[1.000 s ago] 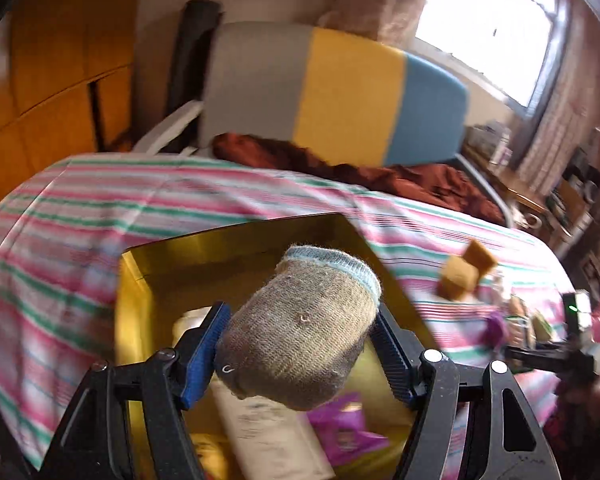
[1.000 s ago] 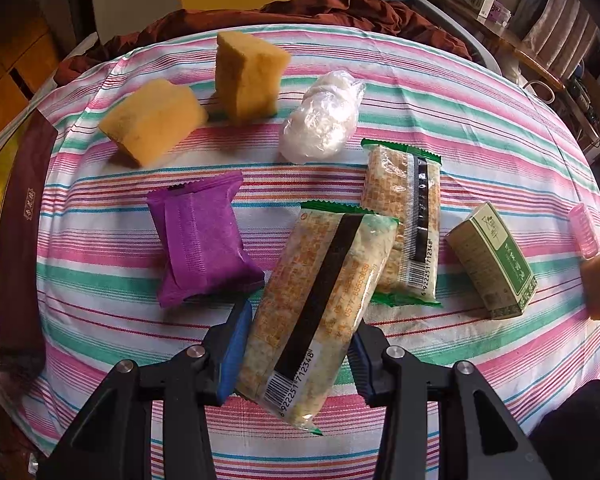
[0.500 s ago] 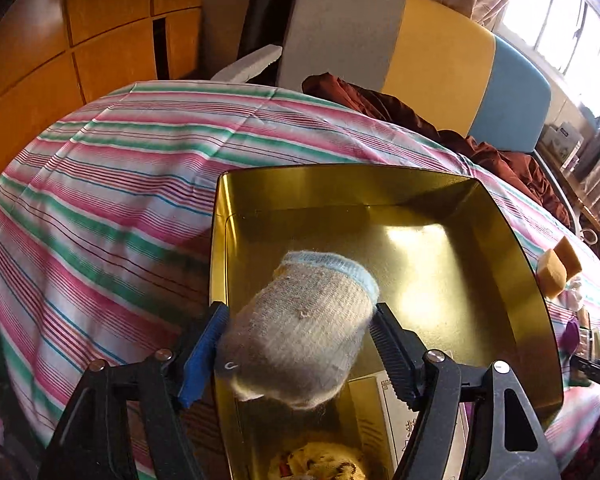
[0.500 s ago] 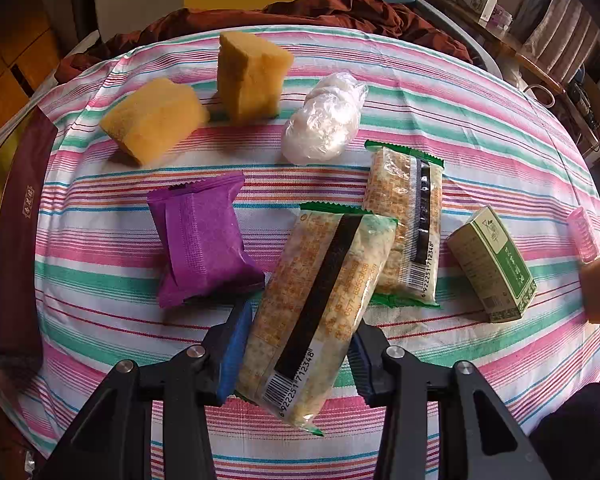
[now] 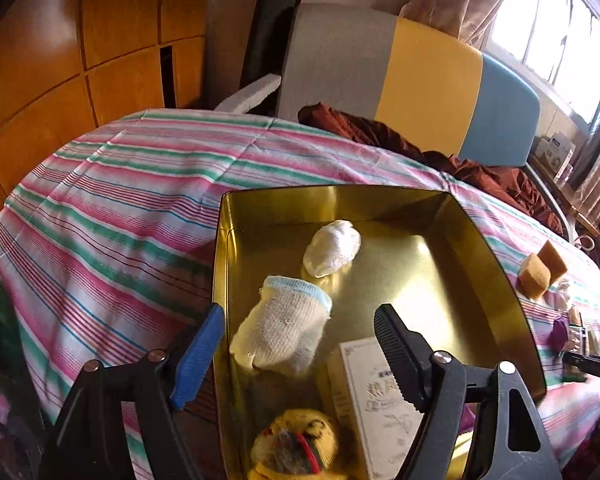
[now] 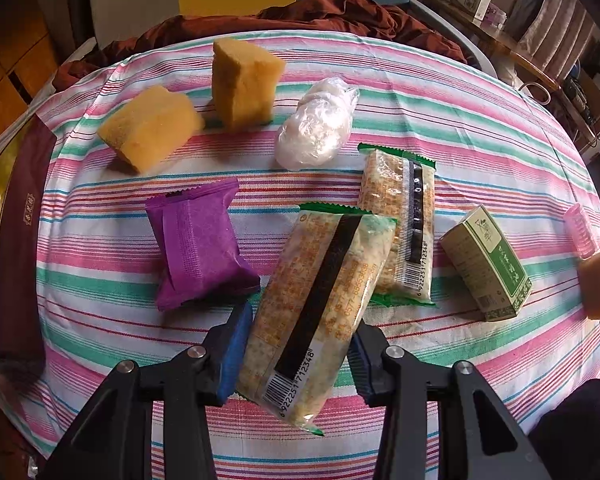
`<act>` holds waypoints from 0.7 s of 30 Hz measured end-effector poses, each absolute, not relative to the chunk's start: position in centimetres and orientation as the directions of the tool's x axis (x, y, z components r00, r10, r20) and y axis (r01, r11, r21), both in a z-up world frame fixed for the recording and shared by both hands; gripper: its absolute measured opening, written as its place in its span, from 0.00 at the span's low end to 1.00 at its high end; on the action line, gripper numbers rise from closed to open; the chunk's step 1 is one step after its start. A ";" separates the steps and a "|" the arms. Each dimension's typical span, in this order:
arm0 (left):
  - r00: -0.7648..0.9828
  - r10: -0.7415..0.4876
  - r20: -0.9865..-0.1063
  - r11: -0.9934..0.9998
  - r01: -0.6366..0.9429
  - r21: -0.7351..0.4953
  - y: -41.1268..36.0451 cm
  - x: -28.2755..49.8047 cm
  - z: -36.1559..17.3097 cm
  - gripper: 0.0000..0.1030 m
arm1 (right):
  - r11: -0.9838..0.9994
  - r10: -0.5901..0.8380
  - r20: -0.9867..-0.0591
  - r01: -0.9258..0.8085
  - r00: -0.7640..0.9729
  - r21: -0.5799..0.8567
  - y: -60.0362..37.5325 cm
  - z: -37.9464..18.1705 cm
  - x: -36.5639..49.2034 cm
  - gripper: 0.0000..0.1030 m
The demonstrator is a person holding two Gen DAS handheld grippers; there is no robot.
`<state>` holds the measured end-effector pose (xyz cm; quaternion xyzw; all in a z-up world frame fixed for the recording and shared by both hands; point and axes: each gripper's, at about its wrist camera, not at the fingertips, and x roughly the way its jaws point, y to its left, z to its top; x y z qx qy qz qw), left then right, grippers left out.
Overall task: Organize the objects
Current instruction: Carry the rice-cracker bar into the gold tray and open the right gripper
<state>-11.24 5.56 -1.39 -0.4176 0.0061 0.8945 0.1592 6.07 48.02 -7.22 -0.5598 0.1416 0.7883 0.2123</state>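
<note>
Sock (image 5: 284, 330) lies in the gold tin (image 5: 500, 272), near its left wall, cuff with pale blue rim pointing away from the camera. Left gripper (image 5: 300, 344) is tilted down over the tin's near end; its jaws are opening and stand clear of the sock on both sides, blue pad left, black ribbed pad right. Nothing pressed between them.

Also in the tin: a white wad (image 5: 332, 248) just beyond the sock, a white box (image 5: 374, 404) with ornate print too blurred to read, and a yellow plush (image 5: 294, 448) at the near edge. The tin sits on the striped cloth (image 5: 112, 216).

Right gripper (image 6: 296, 344) points steeply down at the cloth, jaws clamped on a cracker pack (image 6: 316, 300): clear wrapper, green ends, black band, barcode reading 6 922251 712348, orange print partly legible as 0577-6556388. A second pack (image 6: 400, 224) of the same kind lies just beside it, with the same barcode digits.

Around: purple packet (image 6: 198, 244) to the left, two sponges (image 6: 156, 128) farther off, a plastic-wrapped ball (image 6: 316, 128), a green box (image 6: 488, 264) to the right with characters I cannot read.
</note>
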 end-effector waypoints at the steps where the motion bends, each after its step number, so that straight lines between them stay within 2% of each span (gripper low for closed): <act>1: -0.608 0.288 -0.740 -0.947 -0.297 -0.125 5.7 -10.6 -1.0 0.78 | -0.868 0.176 -0.942 -0.496 -0.286 -0.011 48.1 -7.1 6.0 0.44; 4: -0.626 0.309 -0.716 -0.939 -0.319 -0.127 6.2 -8.9 0.0 0.81 | -0.860 0.176 -0.937 -0.510 -0.303 0.003 48.9 -6.6 6.6 0.44; 14: -0.624 0.360 -0.694 -0.913 -0.390 -0.122 8.3 -5.2 1.4 0.83 | -0.840 0.187 -0.898 -0.539 -0.398 0.064 49.3 -4.9 7.0 0.44; 21: -0.613 0.369 -0.698 -0.910 -0.391 -0.138 8.0 -4.3 1.1 0.83 | -0.875 0.129 -0.825 -0.455 -0.550 0.166 47.0 -1.6 6.9 0.44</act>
